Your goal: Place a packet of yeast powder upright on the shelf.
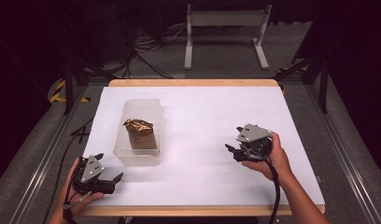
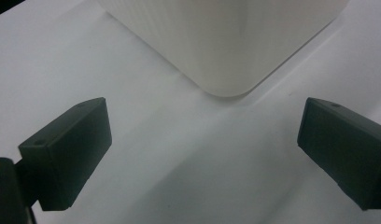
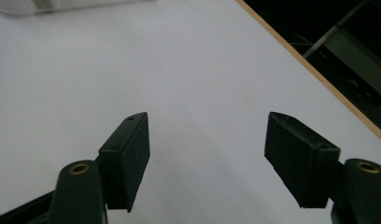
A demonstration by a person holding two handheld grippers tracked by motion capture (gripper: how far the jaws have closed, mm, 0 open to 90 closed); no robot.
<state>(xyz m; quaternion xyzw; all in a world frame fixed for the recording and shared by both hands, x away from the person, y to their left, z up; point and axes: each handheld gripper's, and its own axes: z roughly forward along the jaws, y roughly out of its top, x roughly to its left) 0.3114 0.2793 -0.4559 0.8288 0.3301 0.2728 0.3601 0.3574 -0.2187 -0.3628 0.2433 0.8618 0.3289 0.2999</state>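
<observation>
High view: a gold foil packet stands upright inside a clear plastic tub left of centre. My left gripper and right gripper rest with jaws spread, empty. I judge the packet light and crinkly; I'd pinch its crumpled top.

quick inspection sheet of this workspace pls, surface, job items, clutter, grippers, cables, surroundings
surface: white sheet over a wood-edged table, bare apart from the job's things
job's things: clear plastic tub left of centre; brown block with crumpled gold foil top upright inside it
clutter: nothing seen
grippers: left gripper near the front left edge, open, nothing between the jaws; right gripper at the right, open, nothing between the jaws
cables: black cable trails from the right gripper
surroundings: grey floor, white frame legs behind
</observation>
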